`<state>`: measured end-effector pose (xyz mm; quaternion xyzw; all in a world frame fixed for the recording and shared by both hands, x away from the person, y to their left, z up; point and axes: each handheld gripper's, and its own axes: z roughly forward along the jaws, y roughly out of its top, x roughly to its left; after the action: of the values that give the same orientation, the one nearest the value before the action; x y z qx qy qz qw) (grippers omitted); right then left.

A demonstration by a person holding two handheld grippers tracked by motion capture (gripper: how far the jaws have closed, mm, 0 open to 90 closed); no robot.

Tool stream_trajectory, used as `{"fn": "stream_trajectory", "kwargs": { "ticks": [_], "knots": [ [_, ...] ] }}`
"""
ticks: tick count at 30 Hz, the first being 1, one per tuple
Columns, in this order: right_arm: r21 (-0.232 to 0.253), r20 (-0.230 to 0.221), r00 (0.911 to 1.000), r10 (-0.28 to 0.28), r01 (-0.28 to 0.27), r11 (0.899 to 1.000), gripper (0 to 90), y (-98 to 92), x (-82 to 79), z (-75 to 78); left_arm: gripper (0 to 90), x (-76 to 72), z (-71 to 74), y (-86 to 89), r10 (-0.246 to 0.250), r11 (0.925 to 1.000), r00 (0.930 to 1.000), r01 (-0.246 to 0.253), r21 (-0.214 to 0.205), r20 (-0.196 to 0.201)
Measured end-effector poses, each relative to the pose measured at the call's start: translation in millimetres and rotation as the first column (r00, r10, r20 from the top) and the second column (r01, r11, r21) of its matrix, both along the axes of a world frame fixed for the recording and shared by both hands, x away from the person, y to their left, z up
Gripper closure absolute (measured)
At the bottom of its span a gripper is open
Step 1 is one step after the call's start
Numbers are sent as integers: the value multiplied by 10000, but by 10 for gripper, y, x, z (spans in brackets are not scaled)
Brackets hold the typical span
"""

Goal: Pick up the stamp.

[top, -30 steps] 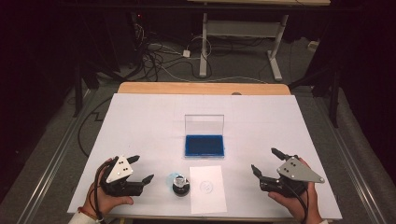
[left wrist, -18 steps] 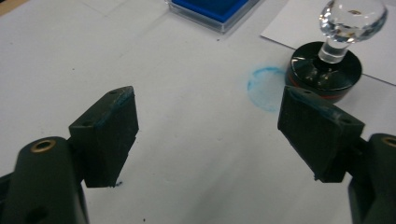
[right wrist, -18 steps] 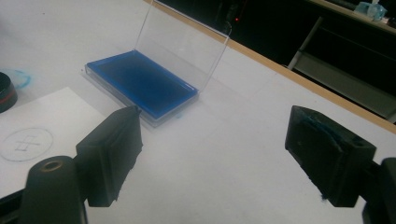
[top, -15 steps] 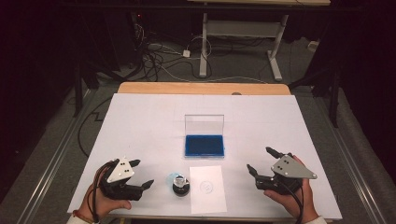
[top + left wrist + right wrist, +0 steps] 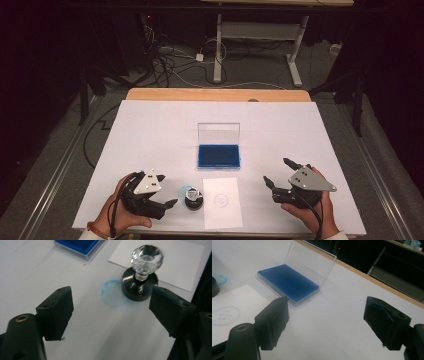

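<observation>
Left gripper (image 5: 162,191) sat with jaws spread, nothing between them, just beside the stamp (image 5: 191,196). The stamp stood upright on the table (image 5: 150,130), between that gripper and the paper sheet (image 5: 222,202), with a blue ring smudge (image 5: 112,292) beside its base. Right gripper (image 5: 278,172) was released too, jaws just easing inward, empty. Ink pad (image 5: 218,156) lay open behind the sheet. Risk, in my view: the glassy knob (image 5: 147,255) looked slick and top-heavy; an off-centre pinch could tip it and smear ink.

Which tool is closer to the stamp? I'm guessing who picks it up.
The left tool: the stamp stands just beside its open jaws, while the right tool sits beyond the paper sheet.
</observation>
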<state>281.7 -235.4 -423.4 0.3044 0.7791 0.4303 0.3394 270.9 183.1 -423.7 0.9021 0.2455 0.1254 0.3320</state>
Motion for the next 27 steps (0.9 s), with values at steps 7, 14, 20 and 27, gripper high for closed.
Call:
{"fn": "stream_trajectory", "kwargs": {
  "ticks": [7, 14, 20, 27],
  "knots": [
    [-113, -99, 9999, -18, 17, 9999, 205, 16, 8, -21, 191, 60, -67, -365, -683, 9965, 9973, 695, 459, -277],
    [-251, -162, 9999, 51, -55, 9997, 206, 27, 8, -37, 192, 147, -105, -537, -925, 9940, 9945, 951, 549, -482],
    [-264, -213, 9997, 103, -108, 9996, 217, 33, 8, -48, 237, 238, -127, -598, -934, 9898, 9941, 986, 1030, -544],
    [-325, -249, 9996, 96, -104, 9994, 221, 40, 12, -57, 371, 274, -121, -624, -1002, 9873, 9932, 1067, 1180, -601]
  ]
}}
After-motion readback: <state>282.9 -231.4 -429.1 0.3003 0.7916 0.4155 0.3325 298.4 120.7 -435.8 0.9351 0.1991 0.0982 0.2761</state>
